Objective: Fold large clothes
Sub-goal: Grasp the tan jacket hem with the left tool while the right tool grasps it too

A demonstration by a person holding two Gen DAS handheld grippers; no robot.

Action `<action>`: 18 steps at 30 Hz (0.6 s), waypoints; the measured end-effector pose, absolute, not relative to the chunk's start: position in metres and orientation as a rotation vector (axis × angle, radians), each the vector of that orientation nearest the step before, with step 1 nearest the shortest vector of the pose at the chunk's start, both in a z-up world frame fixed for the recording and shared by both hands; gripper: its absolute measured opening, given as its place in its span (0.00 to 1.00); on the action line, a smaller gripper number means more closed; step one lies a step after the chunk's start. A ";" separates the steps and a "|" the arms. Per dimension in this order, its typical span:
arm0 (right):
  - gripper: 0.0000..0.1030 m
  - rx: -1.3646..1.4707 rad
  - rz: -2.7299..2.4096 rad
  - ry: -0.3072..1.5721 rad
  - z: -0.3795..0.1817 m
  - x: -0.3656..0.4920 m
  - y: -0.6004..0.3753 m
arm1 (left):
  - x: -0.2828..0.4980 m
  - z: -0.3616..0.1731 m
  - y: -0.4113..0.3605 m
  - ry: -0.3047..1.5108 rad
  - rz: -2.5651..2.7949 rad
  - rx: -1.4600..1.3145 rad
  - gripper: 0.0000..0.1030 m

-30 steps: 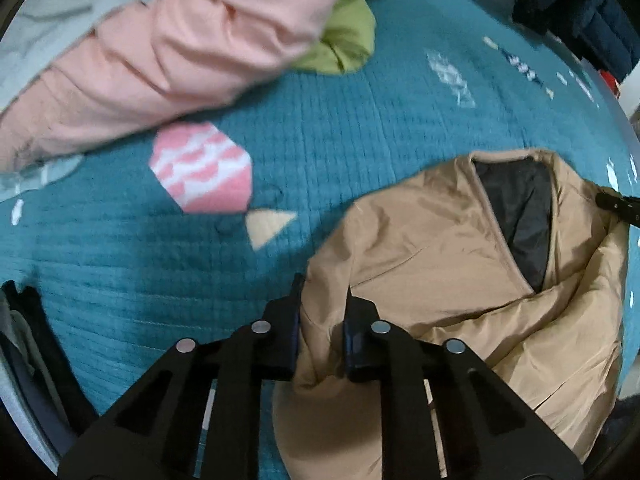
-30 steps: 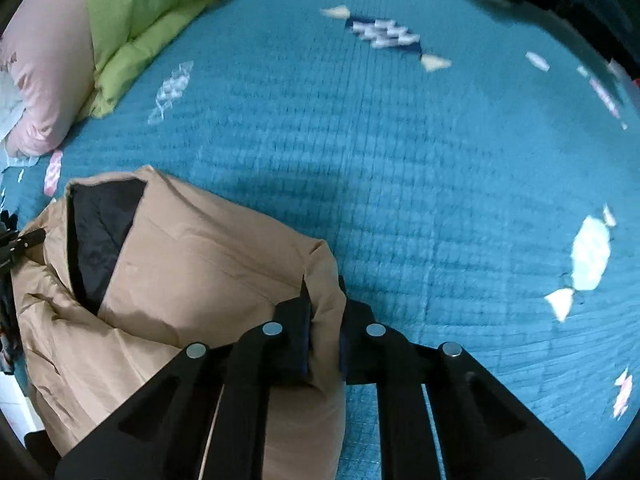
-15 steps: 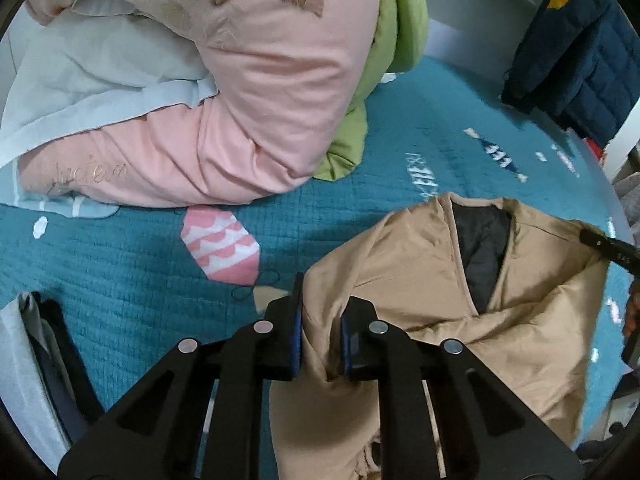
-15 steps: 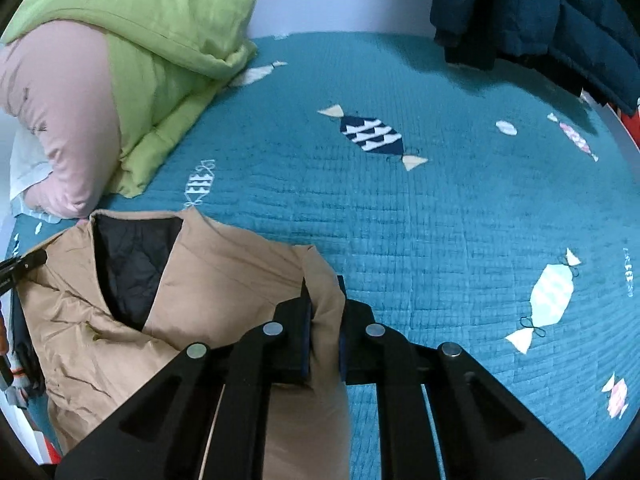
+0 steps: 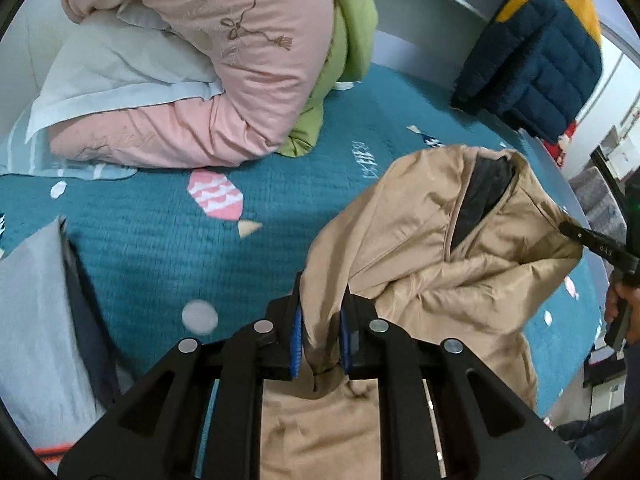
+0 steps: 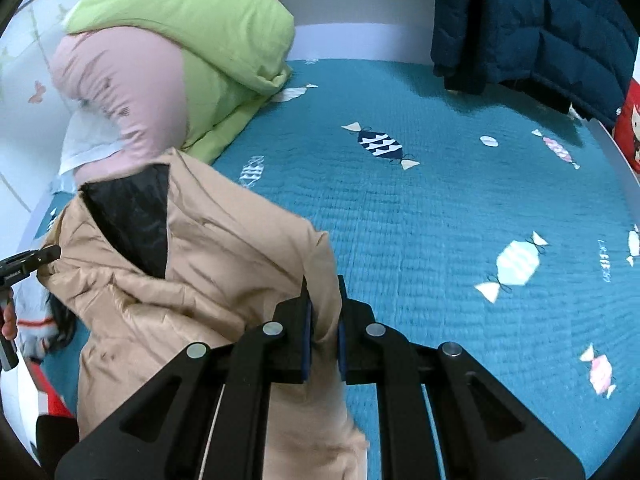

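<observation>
A tan jacket [image 5: 432, 248] with a black quilted lining [image 5: 484, 196] hangs between my two grippers above the teal bedspread [image 5: 168, 248]. My left gripper [image 5: 320, 320] is shut on one shoulder of the tan jacket. My right gripper [image 6: 322, 312] is shut on the other shoulder of the jacket [image 6: 224, 248]. The right gripper's tip shows at the right edge of the left wrist view [image 5: 592, 240]. The left gripper's tip shows at the left edge of the right wrist view [image 6: 28, 264]. The jacket's lower part hangs below the grippers, out of view.
Pink [image 5: 224, 60] and green [image 6: 208, 40] bedding is piled at the head of the bed. A navy and yellow puffer jacket [image 5: 540, 52] hangs at the far side. A grey garment [image 5: 36, 320] lies at the near left. The bedspread [image 6: 460, 208] stretches to the right.
Both grippers have lifted the jacket up off the bedspread. The views have tilted upward, so the bedding pile and the puffer jacket show more fully.
</observation>
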State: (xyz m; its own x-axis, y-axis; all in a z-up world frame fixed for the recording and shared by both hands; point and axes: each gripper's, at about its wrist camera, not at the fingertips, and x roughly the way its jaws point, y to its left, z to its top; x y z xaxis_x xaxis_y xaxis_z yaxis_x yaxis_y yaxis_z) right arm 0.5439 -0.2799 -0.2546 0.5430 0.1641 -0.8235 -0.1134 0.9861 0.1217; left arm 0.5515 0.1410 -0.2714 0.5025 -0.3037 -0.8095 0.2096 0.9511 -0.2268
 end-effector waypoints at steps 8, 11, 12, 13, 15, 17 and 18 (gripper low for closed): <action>0.09 -0.016 0.170 0.998 -0.240 0.464 -0.282 | 0.467 -0.268 0.148 1.008 -0.337 -0.130 0.13; 0.09 -0.013 0.177 1.022 -0.247 0.431 -0.284 | 0.435 -0.278 0.153 1.029 -0.338 -0.149 0.13; 0.09 -0.015 0.181 1.037 -0.251 0.420 -0.283 | 0.422 -0.283 0.154 1.037 -0.341 -0.152 0.13; 0.09 -0.019 0.183 1.051 -0.255 0.410 -0.282 | 0.413 -0.286 0.154 1.040 -0.342 -0.152 0.13; 0.09 -0.030 0.191 1.079 -0.266 0.390 -0.280 | 0.390 -0.297 0.156 1.053 -0.340 -0.158 0.13; 0.09 -0.037 0.200 1.114 -0.281 0.369 -0.279 | 0.372 -0.308 0.156 1.068 -0.333 -0.149 0.13; 0.09 -0.042 0.202 1.129 -0.286 0.362 -0.278 | 0.366 -0.312 0.155 1.072 -0.327 -0.137 0.13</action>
